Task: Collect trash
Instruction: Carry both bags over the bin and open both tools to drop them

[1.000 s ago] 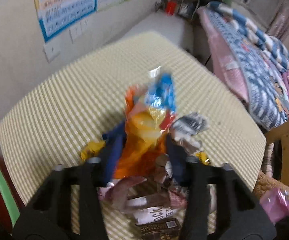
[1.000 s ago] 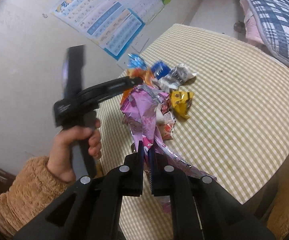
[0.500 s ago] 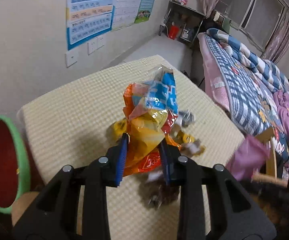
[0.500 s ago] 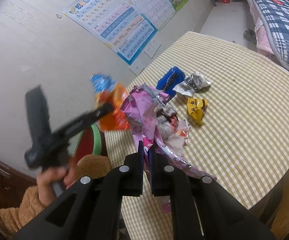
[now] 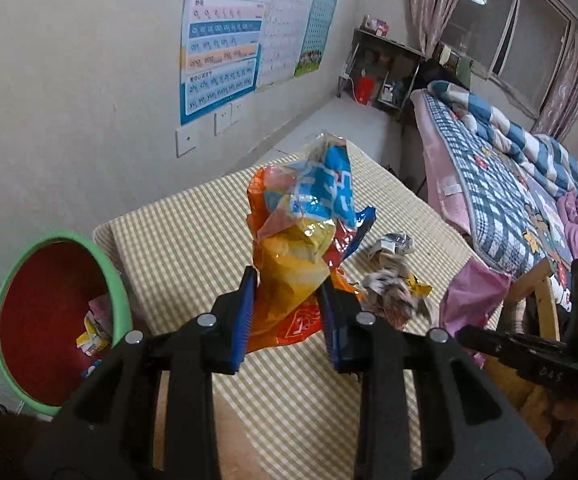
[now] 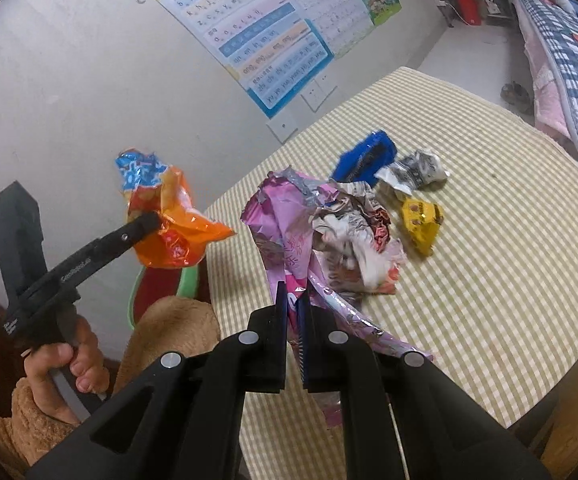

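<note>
My left gripper [image 5: 289, 280] is shut on an orange, yellow and blue snack bag [image 5: 301, 240], held up in the air over the table's left part; it also shows in the right wrist view [image 6: 169, 216]. My right gripper [image 6: 294, 292] is shut on a pink wrapper [image 6: 285, 224] that hangs over the table's near edge. A red bin with a green rim [image 5: 49, 320] stands left of the table and holds some wrappers. On the checked table [image 6: 509, 260] lie a blue packet [image 6: 369, 154], a silver wrapper [image 6: 413, 170], a yellow wrapper [image 6: 421, 224] and a crumpled white-brown wrapper [image 6: 353, 236].
A wall with posters [image 5: 225, 40] runs behind the table. A bed with a checked quilt [image 5: 509, 184] stands to the right. A wooden chair back [image 5: 537, 292] is at the table's right edge. The right gripper's body [image 5: 549, 360] shows in the left wrist view.
My left gripper has lifted the orange snack bag off the pile and carried it left, toward the bin side. My right gripper has kept the pink wrapper held nearly still.
</note>
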